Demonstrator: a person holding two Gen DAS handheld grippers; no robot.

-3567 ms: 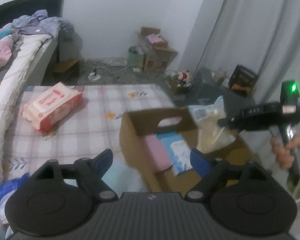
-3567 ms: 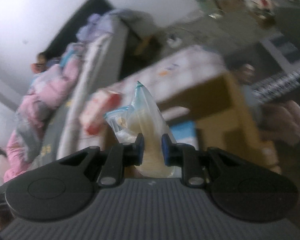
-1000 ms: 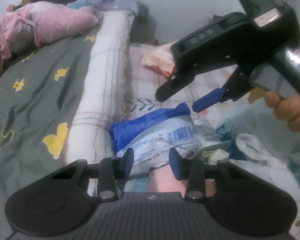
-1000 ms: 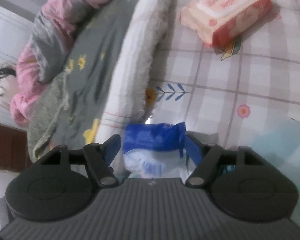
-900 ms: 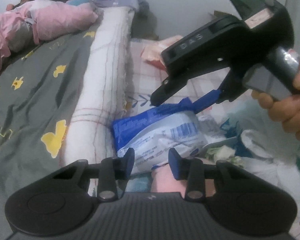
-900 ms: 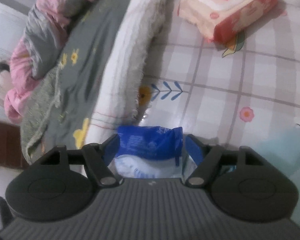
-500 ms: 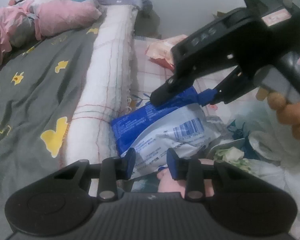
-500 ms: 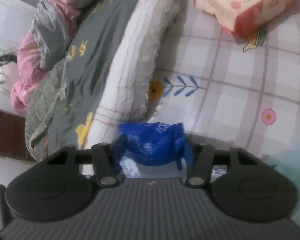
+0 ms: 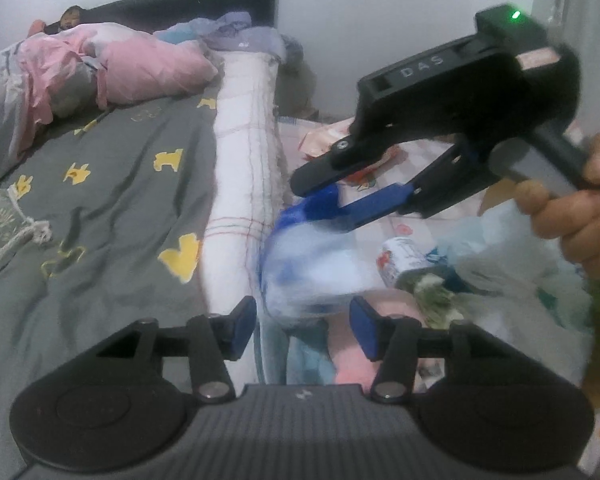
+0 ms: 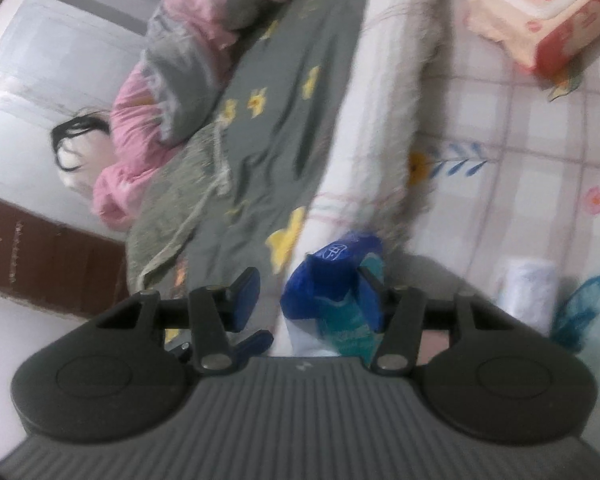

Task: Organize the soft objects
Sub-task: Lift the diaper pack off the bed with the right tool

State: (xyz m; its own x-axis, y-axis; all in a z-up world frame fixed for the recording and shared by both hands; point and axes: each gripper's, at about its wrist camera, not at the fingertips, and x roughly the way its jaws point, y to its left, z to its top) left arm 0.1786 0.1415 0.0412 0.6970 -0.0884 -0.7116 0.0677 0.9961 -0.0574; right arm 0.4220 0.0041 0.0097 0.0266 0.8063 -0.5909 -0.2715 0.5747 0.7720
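A blue and white soft pack (image 9: pixel 312 264) hangs blurred in the air in the left wrist view, held by its blue end in my right gripper (image 9: pixel 328 196). In the right wrist view the blue pack (image 10: pixel 332 280) sits against the right finger (image 10: pixel 370 296) of my right gripper (image 10: pixel 308 296); a gap shows beside the left finger. My left gripper (image 9: pixel 304 320) is open and empty, just below the pack. A pink soft item (image 9: pixel 356 360) and a small white roll (image 9: pixel 404 260) lie below.
A pink pack of wipes (image 10: pixel 548 12) lies on the checked sheet (image 10: pixel 520 128). A rolled white blanket (image 9: pixel 244 184) edges the grey bedspread (image 9: pixel 100 200). Pink bedding (image 9: pixel 112 68) is piled at the headboard. Crumpled plastic bags (image 9: pixel 512 280) lie at the right.
My right gripper has lifted the blue pack off the pile, and it now swings blurred. My left gripper has opened wider and drawn back a little.
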